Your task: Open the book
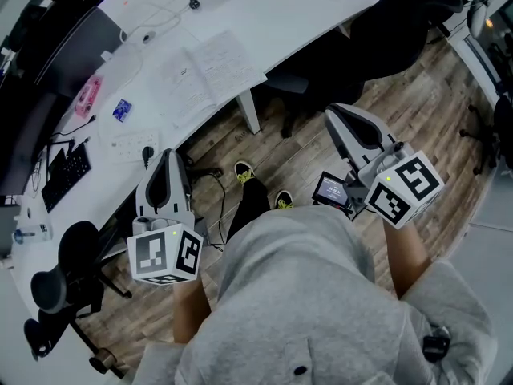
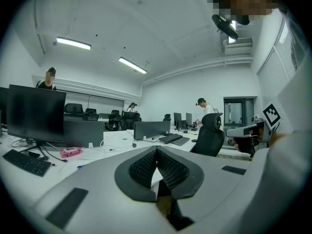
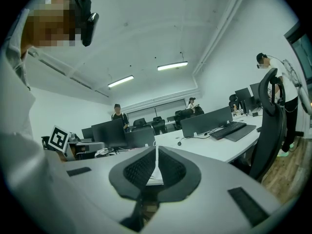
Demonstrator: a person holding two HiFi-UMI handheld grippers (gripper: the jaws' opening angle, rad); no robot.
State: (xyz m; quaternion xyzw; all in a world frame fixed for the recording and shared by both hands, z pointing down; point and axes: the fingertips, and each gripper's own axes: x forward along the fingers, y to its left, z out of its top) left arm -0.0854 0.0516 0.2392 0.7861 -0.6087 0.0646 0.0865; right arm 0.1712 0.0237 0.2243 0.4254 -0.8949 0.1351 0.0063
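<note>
The book (image 1: 204, 74) lies open and flat on the white desk (image 1: 264, 14), its pale pages facing up. Both grippers are held back from the desk, over the wooden floor in front of the person's grey top. My left gripper (image 1: 167, 156) is shut, its ribbed pads meeting with nothing between them (image 2: 156, 152). My right gripper (image 1: 335, 115) is shut and empty too (image 3: 156, 151). Each points roughly level toward the desk. Neither touches the book.
On the desk's left lie a black keyboard (image 1: 68, 175), a pink object (image 1: 86, 96), a blue card (image 1: 122, 109) and a white power strip (image 1: 132, 143). A black office chair (image 1: 64, 283) stands at lower left, another (image 1: 385, 30) under the desk. The person's shoes (image 1: 244, 171) show on the floor.
</note>
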